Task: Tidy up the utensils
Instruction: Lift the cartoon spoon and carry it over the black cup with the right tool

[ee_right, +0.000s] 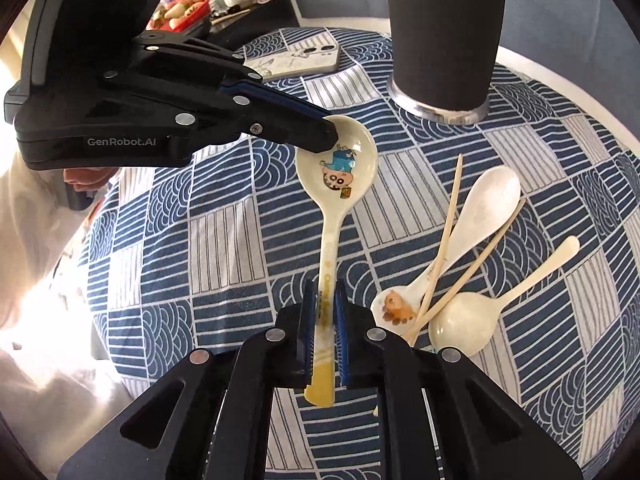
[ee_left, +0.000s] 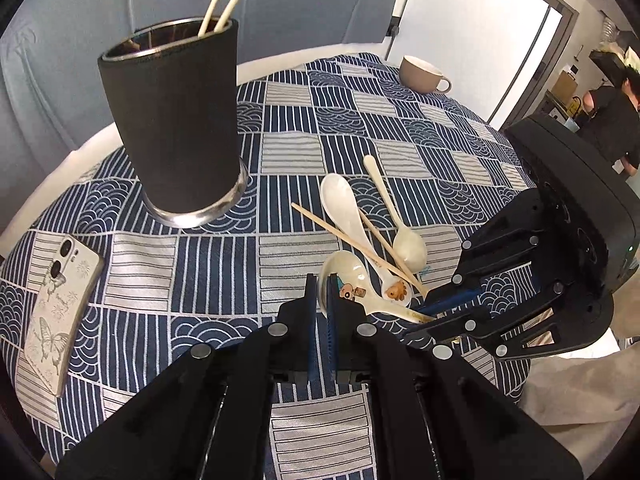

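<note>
A cream cartoon spoon (ee_right: pixel 340 176) hangs just above the blue patterned tablecloth (ee_right: pixel 224 232), held at both ends. My left gripper (ee_left: pixel 321 296) is shut on the rim of its bowl (ee_left: pixel 348 272). My right gripper (ee_right: pixel 325 320) is shut on its handle, whose yellowed end sticks out below the pads. To the right lie a white spoon (ee_right: pixel 480 208), a small cream spoon (ee_right: pixel 468 324) and two loose chopsticks (ee_right: pixel 444 240), crossed in a pile. The black utensil holder (ee_left: pixel 176 120) stands upright at the back left with two chopsticks (ee_left: pixel 224 8) in it.
A phone in a butterfly case (ee_left: pixel 56 300) lies at the cloth's left edge. A beige mug (ee_left: pixel 420 74) stands at the far edge of the round table. A person (ee_left: pixel 616 120) stands in the room's far right. A red tray of food (ee_right: pixel 184 12) sits on a side counter.
</note>
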{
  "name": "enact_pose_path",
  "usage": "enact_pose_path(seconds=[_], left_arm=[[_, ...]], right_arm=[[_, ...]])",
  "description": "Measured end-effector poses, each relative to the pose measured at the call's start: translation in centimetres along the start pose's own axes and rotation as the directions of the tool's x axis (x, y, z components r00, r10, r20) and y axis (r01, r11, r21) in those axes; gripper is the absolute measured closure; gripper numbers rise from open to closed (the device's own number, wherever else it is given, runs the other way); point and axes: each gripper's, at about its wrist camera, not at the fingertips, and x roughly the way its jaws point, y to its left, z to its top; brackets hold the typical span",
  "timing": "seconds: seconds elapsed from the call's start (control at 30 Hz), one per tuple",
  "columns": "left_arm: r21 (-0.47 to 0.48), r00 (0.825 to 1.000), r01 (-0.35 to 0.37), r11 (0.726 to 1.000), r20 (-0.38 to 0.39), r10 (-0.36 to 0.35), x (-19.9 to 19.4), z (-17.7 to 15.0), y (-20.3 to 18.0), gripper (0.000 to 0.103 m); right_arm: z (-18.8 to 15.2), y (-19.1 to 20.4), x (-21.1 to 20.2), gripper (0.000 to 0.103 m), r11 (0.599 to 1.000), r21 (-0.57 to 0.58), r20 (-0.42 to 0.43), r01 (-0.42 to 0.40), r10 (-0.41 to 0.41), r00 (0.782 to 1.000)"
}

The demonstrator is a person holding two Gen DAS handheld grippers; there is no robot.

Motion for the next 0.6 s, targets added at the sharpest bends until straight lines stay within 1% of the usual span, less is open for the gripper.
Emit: enact_pose_path(seconds=[0.1, 0.3, 0.5, 0.6], left_arm=[[0.019, 0.999, -0.012, 1.000, 0.050, 0.011, -1.9, 0.8, -0.1, 0.098], [0.071, 0.988, -0.080, 0.994, 0.138, 0.070, -5.6, 2.7, -0.9, 0.098], [0.104, 0.974, -0.149, 0.983, 0.188, 0.127, -8.6, 4.9, -1.2, 0.098], [0.113, 0.964, -0.191, 0.975, 0.211, 0.164, -10.1, 5.8, -1.2, 0.097]], right_arm=[[1.0, 0.2, -1.0, 0.095, 1.000, -0.025, 0.034, 0.009, -0.008, 0.999], [3.2, 0.7, -3.2, 0.095, 0.996, -0.080, 0.112, 0.036, -0.027, 0.993], [5.7, 0.9, -5.5, 0.095, 0.991, -0.115, 0.185, 0.066, -0.044, 0.982], [7.0, 1.0, -6.5, 0.095, 0.990, -0.122, 0.222, 0.074, -0.045, 0.974]])
